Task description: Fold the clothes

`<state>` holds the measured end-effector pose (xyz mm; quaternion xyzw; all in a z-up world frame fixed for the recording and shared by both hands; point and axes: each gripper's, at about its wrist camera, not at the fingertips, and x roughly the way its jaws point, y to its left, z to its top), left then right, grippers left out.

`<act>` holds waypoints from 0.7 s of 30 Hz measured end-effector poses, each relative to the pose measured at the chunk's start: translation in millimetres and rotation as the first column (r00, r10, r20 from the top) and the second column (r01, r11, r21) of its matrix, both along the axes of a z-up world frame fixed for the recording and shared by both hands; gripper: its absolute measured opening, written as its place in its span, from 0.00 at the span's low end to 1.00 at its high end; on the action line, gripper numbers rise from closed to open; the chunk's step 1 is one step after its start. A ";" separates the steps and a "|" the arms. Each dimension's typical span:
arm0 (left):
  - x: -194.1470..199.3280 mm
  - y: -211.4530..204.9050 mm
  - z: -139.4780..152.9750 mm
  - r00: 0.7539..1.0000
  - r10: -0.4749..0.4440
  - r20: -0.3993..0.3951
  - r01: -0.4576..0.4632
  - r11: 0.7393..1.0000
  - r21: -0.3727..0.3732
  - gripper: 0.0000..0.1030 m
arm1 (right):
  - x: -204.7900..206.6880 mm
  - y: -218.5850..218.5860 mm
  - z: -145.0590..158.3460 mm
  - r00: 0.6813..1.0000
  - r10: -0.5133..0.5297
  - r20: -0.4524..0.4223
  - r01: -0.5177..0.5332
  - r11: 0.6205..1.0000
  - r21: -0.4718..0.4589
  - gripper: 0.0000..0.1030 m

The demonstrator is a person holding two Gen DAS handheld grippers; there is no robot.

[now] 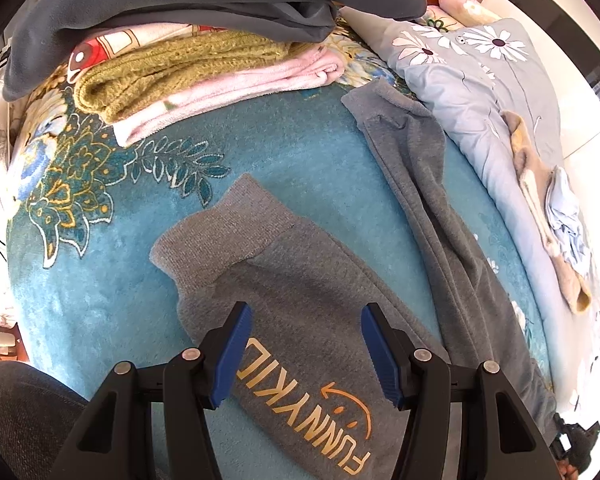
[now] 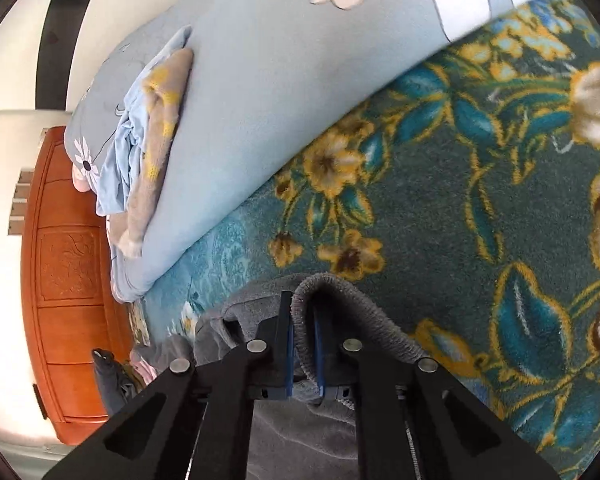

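The right gripper [image 2: 303, 320] is pinching the grey trousers [image 2: 332, 300] (hem edge), while the left gripper [image 1: 306, 354] is hanging open above them.

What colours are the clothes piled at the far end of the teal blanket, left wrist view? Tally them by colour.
Dark grey garment: 1
Olive-green knit: 1
Pink garment: 1
Total: 3
More may lie hidden underneath the pile.
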<state>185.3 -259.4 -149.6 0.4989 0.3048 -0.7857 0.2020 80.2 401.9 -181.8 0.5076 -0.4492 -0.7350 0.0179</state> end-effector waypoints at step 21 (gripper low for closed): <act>-11.1 -52.9 0.7 0.998 0.062 0.014 -0.063 0.997 0.048 0.59 | 51.2 67.4 87.9 0.973 -0.203 -0.112 0.223 0.950 0.219 0.53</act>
